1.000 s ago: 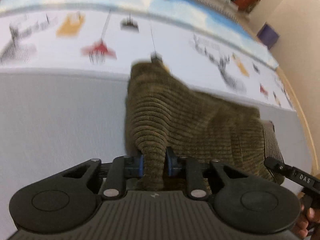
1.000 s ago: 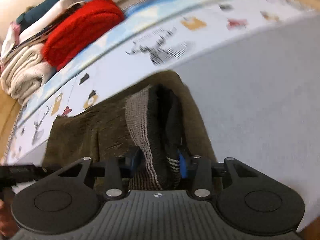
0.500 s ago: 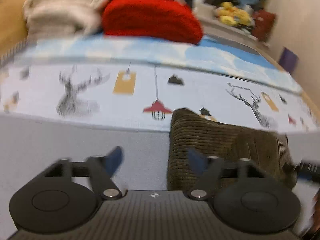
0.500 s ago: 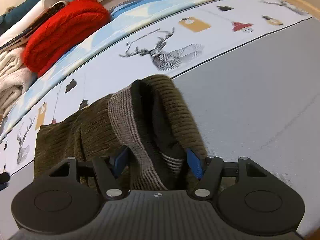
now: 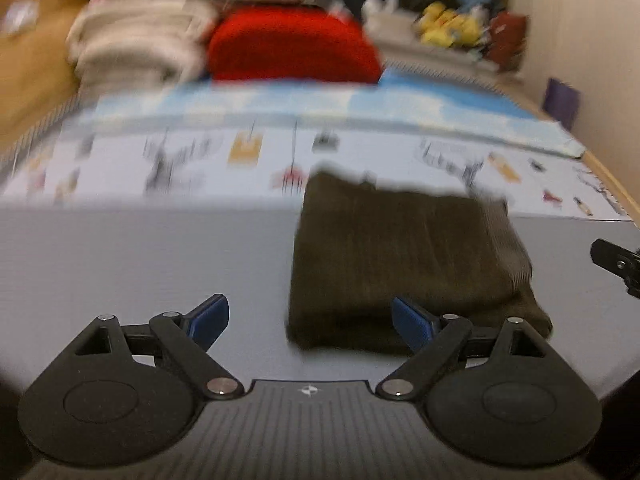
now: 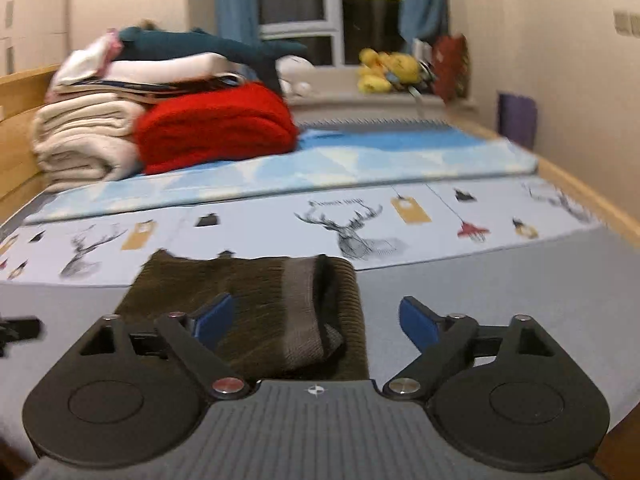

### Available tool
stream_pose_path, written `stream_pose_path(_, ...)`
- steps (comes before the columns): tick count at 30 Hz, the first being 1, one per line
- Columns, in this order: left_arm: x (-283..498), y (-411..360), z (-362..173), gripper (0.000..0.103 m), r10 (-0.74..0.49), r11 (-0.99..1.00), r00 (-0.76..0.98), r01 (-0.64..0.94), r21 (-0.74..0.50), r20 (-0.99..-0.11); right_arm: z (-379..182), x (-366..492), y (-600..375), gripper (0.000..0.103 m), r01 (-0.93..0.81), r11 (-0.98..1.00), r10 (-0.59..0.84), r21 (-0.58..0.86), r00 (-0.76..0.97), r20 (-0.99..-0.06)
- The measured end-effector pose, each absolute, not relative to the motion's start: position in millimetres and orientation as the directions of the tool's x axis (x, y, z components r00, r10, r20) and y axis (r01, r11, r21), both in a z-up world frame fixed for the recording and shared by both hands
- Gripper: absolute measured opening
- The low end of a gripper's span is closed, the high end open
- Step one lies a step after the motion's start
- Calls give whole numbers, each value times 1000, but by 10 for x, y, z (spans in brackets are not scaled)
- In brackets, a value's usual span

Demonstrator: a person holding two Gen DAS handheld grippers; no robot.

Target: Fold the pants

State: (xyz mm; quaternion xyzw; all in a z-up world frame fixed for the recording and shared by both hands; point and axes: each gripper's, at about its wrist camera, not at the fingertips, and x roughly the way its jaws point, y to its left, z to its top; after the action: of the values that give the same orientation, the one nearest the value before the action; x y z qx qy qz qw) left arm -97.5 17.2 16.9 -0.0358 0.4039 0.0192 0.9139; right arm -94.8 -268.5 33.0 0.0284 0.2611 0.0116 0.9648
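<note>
The pants (image 5: 404, 264), olive-brown corduroy, lie folded into a compact rectangle on the grey sheet (image 5: 140, 272) of the bed. Their far edge reaches the printed band (image 6: 400, 216) of the bedding, which carries deer and lantern motifs. In the right wrist view the striped waistband lining (image 6: 302, 312) shows at the right end of the bundle, turned up and slightly open.

Left tool (image 5: 310, 322): released. Its jaws have just been opening and now stand wide apart. The left blue pad is over bare sheet; the right blue pad (image 5: 412, 322) overlaps the near edge of the pants in the picture. Whether that pad touches the cloth cannot be told. No cloth is pinched between the pads.

Right tool (image 6: 316, 320): released. Its jaws have just been opening and stand wide. The waistband end of the pants lies between and below the pads; the left pad (image 6: 212, 318) shows over the fabric, the right pad over grey sheet. Neither pad presses on the cloth.

At the right border of the left wrist view, part of the other tool appears just beside the bundle.

Behind the printed band lies a blue mat (image 6: 360, 156). At the head of the bed stand a red blanket (image 6: 216, 128) and, touching it on the left, a stack of cream blankets (image 6: 84, 140) with further folded items on top. The left wrist view is blurred.
</note>
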Motion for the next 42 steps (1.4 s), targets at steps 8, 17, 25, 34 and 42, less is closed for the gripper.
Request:
stream_pose_path(8, -982, 4, -101, 92, 55, 998, 633, -44, 35, -772, 172, -950, -2388, 98, -56, 998, 64, 32, 796, -602)
stream_pose_path(17, -905, 39, -178, 92, 36, 999, 626, -31, 21, -779, 30, -806, -2291, 98, -28, 997, 73, 78, 745, -664)
stream_pose_path(25, -874, 35, -190, 92, 28, 999, 627, -30, 12, -778, -7, -772, -2311, 98, -18, 997, 62, 72, 734, -676)
stream_pose_path(34, -883, 1, -177, 92, 7, 1000, 640, -1, 8, -769, -14, -773, -2331, 98, -14, 998, 55, 66, 733, -678)
stream_pose_path(42, -889, 15, -177, 92, -3, 1000, 644, 8, 3, -765, -23, -776, -2326, 98, -18, 998, 54, 60, 732, -679)
